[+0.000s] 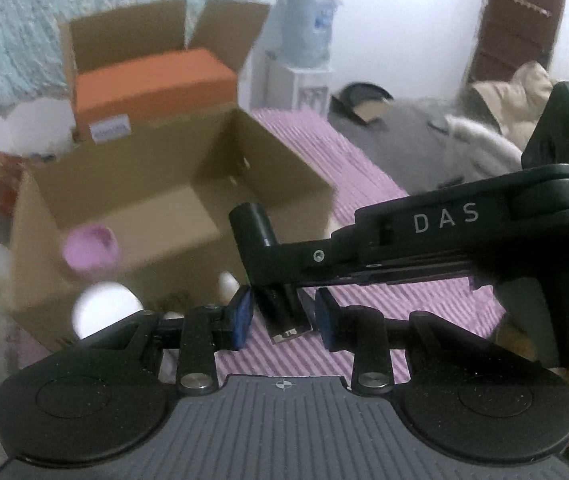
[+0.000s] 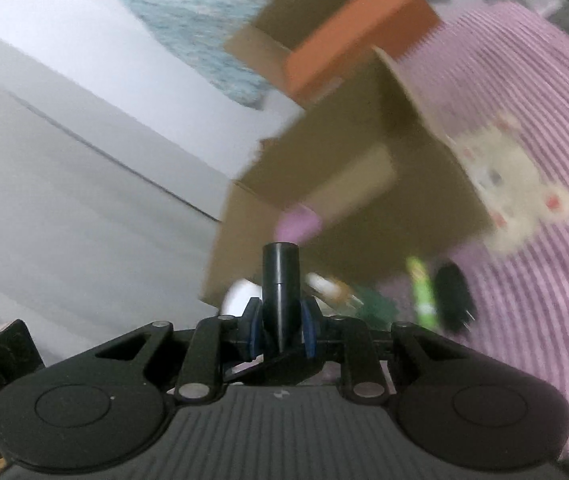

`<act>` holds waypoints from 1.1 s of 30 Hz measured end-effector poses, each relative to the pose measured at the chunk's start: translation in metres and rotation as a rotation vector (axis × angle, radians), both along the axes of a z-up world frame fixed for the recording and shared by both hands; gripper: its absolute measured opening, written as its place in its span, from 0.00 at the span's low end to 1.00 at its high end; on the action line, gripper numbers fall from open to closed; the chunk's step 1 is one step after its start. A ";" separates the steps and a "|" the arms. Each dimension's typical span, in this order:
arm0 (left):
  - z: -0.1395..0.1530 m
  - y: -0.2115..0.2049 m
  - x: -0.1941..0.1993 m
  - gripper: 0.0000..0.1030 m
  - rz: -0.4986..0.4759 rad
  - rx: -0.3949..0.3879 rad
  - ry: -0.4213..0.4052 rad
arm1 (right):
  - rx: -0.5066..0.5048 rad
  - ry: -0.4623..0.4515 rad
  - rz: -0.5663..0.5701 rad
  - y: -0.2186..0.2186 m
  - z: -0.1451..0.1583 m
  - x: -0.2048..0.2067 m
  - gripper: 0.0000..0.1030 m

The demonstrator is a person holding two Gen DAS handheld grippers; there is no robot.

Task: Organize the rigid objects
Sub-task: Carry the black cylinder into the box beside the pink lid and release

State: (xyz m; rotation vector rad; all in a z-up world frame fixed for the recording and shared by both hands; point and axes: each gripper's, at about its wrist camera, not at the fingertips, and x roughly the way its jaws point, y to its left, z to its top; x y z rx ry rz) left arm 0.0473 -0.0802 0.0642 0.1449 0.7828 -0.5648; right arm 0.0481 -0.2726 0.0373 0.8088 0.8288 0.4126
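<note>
Pink striped bedcover [image 1: 364, 184] underfoot of everything, white wall behind.

Nearest, from the left wrist: left gripper [image 1: 282, 316] narrow, blue pads [image 1: 240, 316] pressed close on the lower end of a black tube [image 1: 252, 222], held clear above the cover. Reaching in from the right at mid-height: right gripper [image 1: 272, 268], clamped across the same tube, upper end sticking up past its fingers. At the lower right edge, part of a hand on that gripper's handle.

From the right wrist: right gripper [image 2: 282, 328] narrow, pads tight on both sides of the tube [image 2: 280, 276], standing upright between them.

Just beyond, on the cover: white round thing [image 1: 104, 312] beside the box front; further right, a green item [image 2: 422, 292] and a black plug [image 2: 454, 296], both blurred.

Behind these: open box [image 1: 276, 160], flaps up. Pink cup [image 1: 88, 248] at its near left wall; inside or on the rim, cannot tell through the blur.

Further back: second carton [image 1: 124, 32] with an orange box [image 1: 152, 84] in it. Farthest: water jug [image 1: 308, 28] against the wall.
</note>
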 end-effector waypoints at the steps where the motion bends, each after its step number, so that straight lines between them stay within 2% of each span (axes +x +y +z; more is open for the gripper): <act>1: 0.006 0.002 0.005 0.32 0.012 0.001 -0.003 | -0.001 -0.015 0.015 0.004 0.009 0.009 0.23; 5: 0.023 0.015 0.036 0.32 0.060 0.013 0.010 | -0.003 -0.034 0.078 0.019 0.028 0.052 0.22; 9: 0.021 0.025 0.083 0.32 0.097 0.027 0.104 | 0.031 0.046 0.143 0.032 0.026 0.114 0.22; 13: 0.004 0.035 0.134 0.32 0.125 0.024 0.236 | 0.027 0.150 0.182 0.045 0.003 0.175 0.22; 19: -0.028 0.044 0.186 0.32 0.156 0.052 0.364 | 0.036 0.294 0.214 0.062 -0.042 0.246 0.22; 23: -0.049 0.045 0.213 0.32 0.176 0.065 0.433 | 0.011 0.351 0.216 0.069 -0.067 0.275 0.22; 26: -0.059 0.039 0.221 0.33 0.188 0.128 0.431 | -0.016 0.388 0.210 0.072 -0.085 0.289 0.22; 33: -0.075 0.041 0.237 0.34 0.220 0.174 0.472 | -0.082 0.449 0.225 0.086 -0.110 0.310 0.21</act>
